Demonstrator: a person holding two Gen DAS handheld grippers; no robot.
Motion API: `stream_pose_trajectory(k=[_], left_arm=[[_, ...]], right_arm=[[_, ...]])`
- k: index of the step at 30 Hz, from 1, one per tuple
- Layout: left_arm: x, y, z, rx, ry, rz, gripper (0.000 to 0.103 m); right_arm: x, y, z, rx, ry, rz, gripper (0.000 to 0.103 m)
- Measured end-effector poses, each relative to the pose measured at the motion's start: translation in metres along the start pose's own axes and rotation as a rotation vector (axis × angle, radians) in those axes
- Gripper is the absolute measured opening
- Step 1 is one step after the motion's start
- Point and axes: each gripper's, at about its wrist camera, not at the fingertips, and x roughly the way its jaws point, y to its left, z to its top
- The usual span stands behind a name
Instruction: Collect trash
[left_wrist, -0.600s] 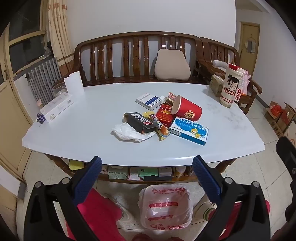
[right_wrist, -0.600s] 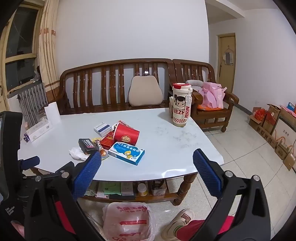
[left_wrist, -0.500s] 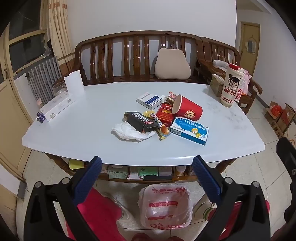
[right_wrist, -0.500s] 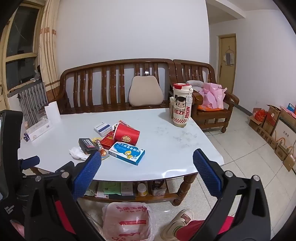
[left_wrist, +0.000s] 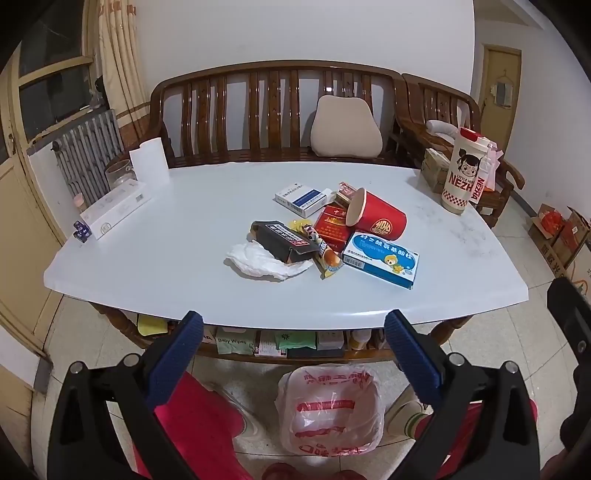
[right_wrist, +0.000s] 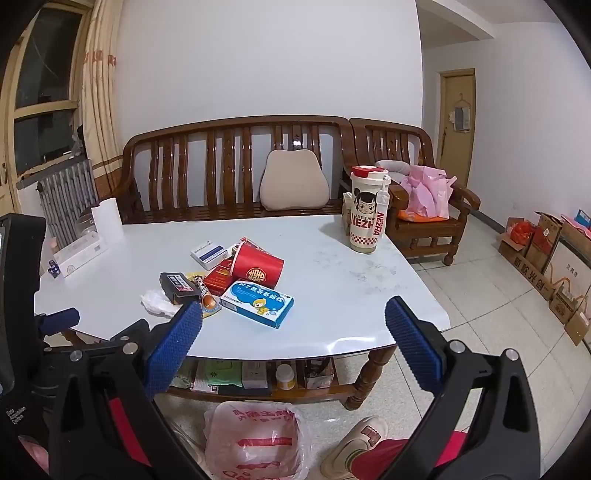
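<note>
Glossy white rounded table carried central litter cluster: tipped red paper cup, blue-white medicine box, crumpled white tissue, black carton; cartoon-printed tumbler at far corner.

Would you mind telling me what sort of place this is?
Most likely a home living room: a wooden sofa with a cushion, a low table and a radiator by the window.

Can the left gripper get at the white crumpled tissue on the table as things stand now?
Probably yes: the left gripper has its jaws open, and the tissue lies on the near side of the pile, only partly under the black box.
</note>
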Motion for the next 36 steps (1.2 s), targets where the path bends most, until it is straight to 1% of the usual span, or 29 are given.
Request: stream_pose_trajectory(k=[8, 9, 36], left_arm=[[-0.0029, -0.0002, 0.0020, 0.011, -0.004, 0.003, 0.096], [-0.0032, 0.0000, 0.0020, 0.011, -0.005, 0.003, 0.096], [-0.0051, 0.0058, 0.0038, -0.007, -0.006, 0.010, 0.096]], right_arm=[[-0.0019, 0.0053, 0.0002, -0.002, -0.003, -0.003, 0.097], [-0.0064, 0.0045, 0.0036, -0.005, -0.004, 0.000, 0.097], [-0.0066, 0.0080, 0.0040, -0.014, -0.001, 0.013, 0.097]])
